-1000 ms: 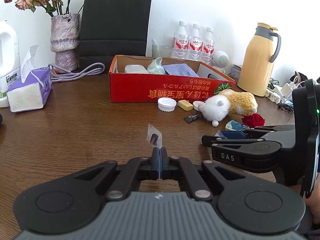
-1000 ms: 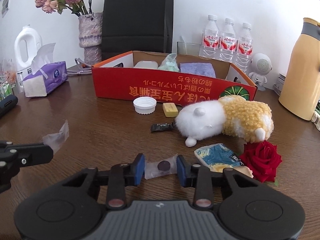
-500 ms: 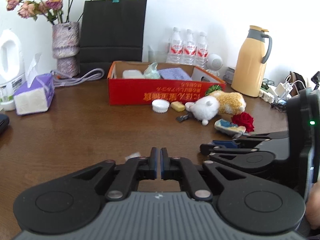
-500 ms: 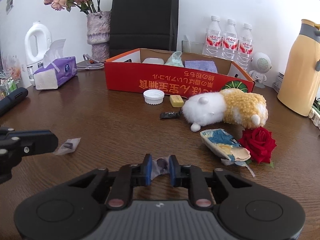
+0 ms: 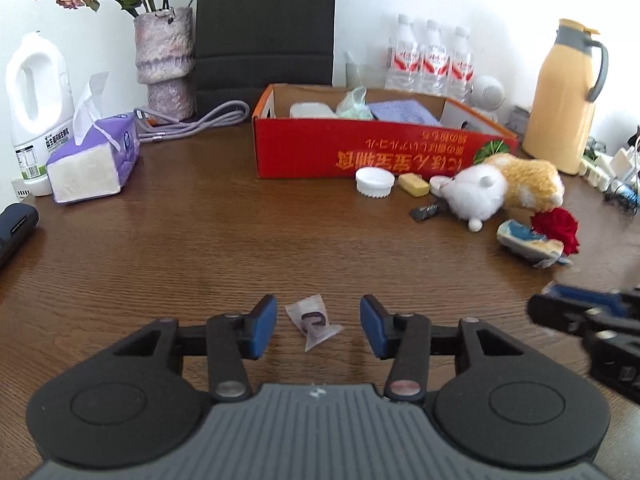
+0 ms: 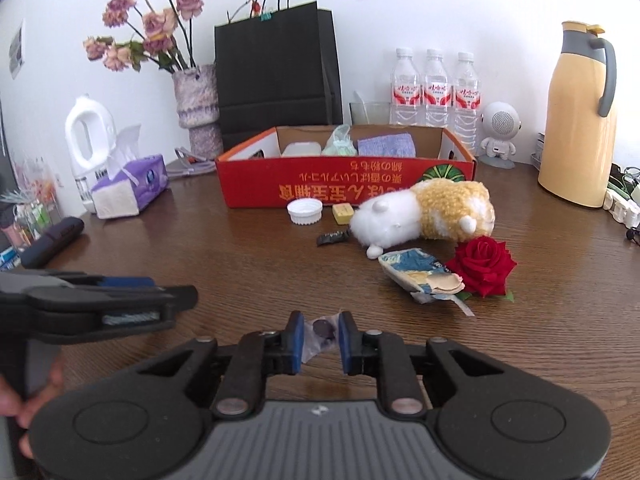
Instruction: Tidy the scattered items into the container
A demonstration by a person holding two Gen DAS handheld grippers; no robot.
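The red cardboard box (image 5: 380,152) stands at the back of the wooden table and also shows in the right wrist view (image 6: 344,188). My left gripper (image 5: 318,330) is open, with a small clear candy wrapper (image 5: 312,320) lying on the table between its fingers. My right gripper (image 6: 320,340) is shut on another small clear wrapper (image 6: 322,334) with a dark candy in it. A plush hamster (image 6: 424,212), a white cap (image 6: 304,211), a yellow block (image 6: 343,213), a dark wrapper (image 6: 331,237), a crumpled blue packet (image 6: 420,276) and a red rose (image 6: 482,266) lie in front of the box.
A tissue pack (image 5: 94,160), a white jug (image 5: 36,100), a vase of dried flowers (image 5: 168,60) and a black paper bag (image 5: 264,28) stand at the left and back. Three water bottles (image 6: 434,92), a small robot figure (image 6: 498,132) and a yellow thermos (image 6: 576,120) stand at the right.
My left gripper let go of its wrapper, which now lies on the table, and opened wide. My right gripper closed on its wrapper and lifted back from the table.
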